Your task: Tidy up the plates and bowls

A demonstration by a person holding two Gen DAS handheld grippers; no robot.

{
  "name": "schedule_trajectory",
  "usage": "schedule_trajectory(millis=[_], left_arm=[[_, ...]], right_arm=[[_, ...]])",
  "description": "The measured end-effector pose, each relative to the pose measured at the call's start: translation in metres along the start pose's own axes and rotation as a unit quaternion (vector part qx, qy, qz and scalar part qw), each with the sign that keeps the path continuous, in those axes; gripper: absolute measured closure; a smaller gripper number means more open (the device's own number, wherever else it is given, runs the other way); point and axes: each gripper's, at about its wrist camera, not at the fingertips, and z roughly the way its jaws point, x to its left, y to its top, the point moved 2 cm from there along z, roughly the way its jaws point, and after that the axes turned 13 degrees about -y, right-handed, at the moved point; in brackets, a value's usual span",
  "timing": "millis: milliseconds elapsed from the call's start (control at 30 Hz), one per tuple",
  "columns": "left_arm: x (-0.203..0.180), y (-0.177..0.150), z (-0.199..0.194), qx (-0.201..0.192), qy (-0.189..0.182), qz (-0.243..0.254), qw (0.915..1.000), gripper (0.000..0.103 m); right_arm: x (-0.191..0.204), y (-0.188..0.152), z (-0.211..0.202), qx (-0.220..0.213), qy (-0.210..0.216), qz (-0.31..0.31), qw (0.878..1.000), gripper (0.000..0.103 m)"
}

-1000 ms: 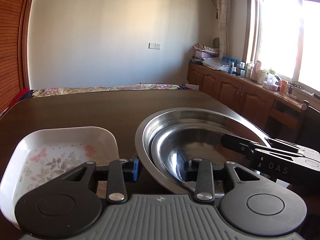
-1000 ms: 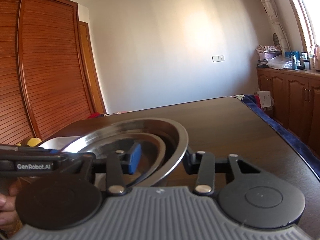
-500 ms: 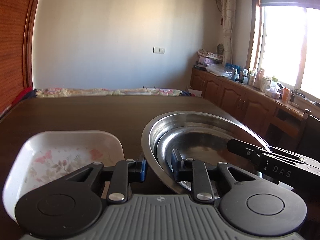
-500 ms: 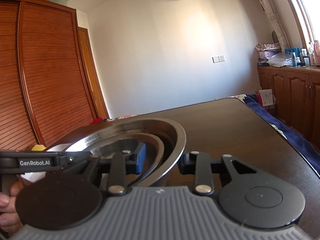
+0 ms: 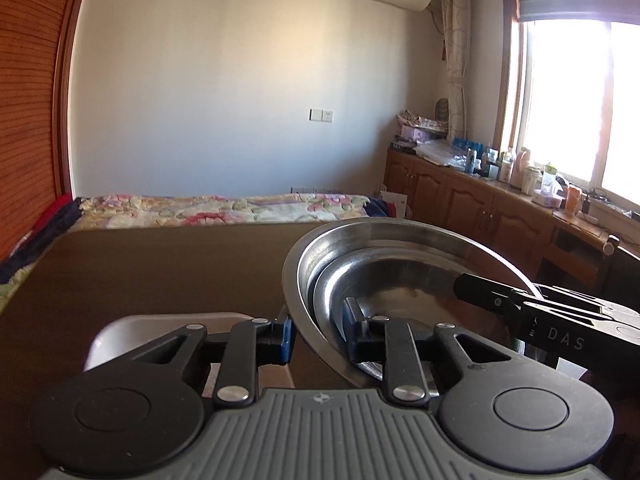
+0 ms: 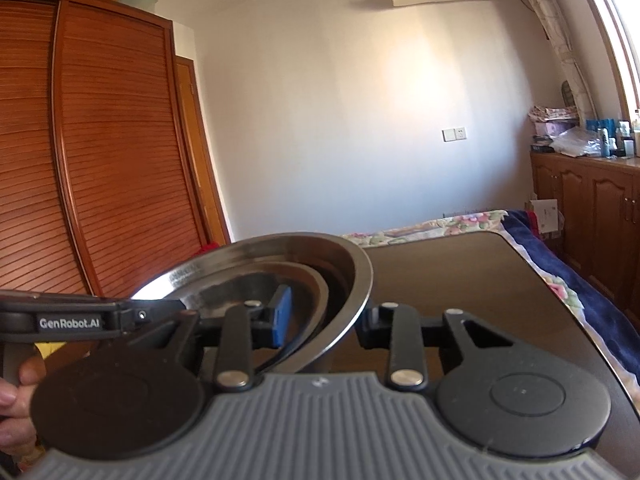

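Nested round steel bowls (image 5: 400, 268), a smaller one inside a larger, hung tilted above the dark wooden table (image 5: 160, 272), rim pinched on opposite sides by the left gripper (image 5: 318, 334) and right gripper (image 6: 326, 316). Apparently mid-carry, they next needed level lowering, perhaps beside the white rectangular dish (image 5: 132, 332).

Nested steel bowls (image 5: 400, 272), seemingly lifted, tilted
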Motion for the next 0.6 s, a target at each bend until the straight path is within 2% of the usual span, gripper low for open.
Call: schedule_trajectory(millis=[400,600], left_arm=[[0.037,0.028,-0.042,-0.021,0.036,0.006,0.9991,0.077],[0.051,0.032,-0.060,-0.030,0.050,0.000,0.9983,0.076]], right_arm=[[0.045,0.020,0.007,-0.008,0.052,-0.019,0.998,0.068],[0.065,0.027,0.008,-0.008,0.072,-0.027,0.997,0.068]])
